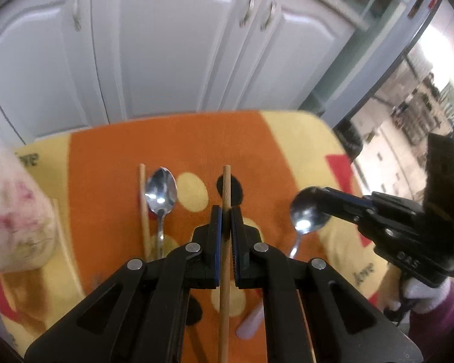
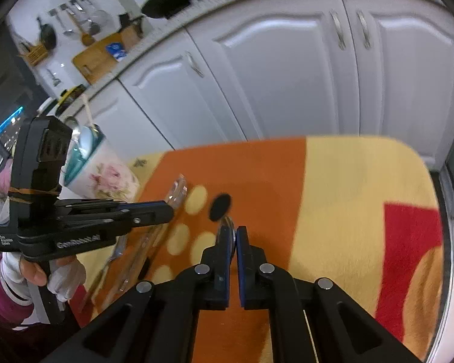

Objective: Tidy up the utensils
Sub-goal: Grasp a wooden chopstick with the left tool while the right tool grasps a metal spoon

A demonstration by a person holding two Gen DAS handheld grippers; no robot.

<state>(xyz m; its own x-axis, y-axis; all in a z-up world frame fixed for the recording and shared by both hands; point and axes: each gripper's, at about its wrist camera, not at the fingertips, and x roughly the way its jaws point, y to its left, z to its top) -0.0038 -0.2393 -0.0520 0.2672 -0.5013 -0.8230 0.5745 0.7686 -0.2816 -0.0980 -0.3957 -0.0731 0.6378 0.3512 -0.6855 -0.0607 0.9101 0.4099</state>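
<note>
Wooden chopstick (image 1: 226,242) and steel spoon (image 1: 307,216) are held above the orange-and-yellow cloth (image 1: 287,139), one in each tool.

The left gripper (image 1: 226,217) is nearly closed on the chopstick; the right gripper (image 2: 233,236) is pinched on the spoon's bowl, at the right. A slip could be caused by the smooth curved bowl, or the thin stick could be twisted out of line. Two chopsticks are counted, the other chopstick (image 1: 144,208) lying left beside a second spoon (image 1: 161,195); a floral container (image 1: 18,211) is seen far left.

orange-and-yellow cloth (image 1: 196,139) bears a spoon (image 1: 161,192), a chopstick (image 1: 143,205) and a floral cup (image 2: 106,175).
</note>
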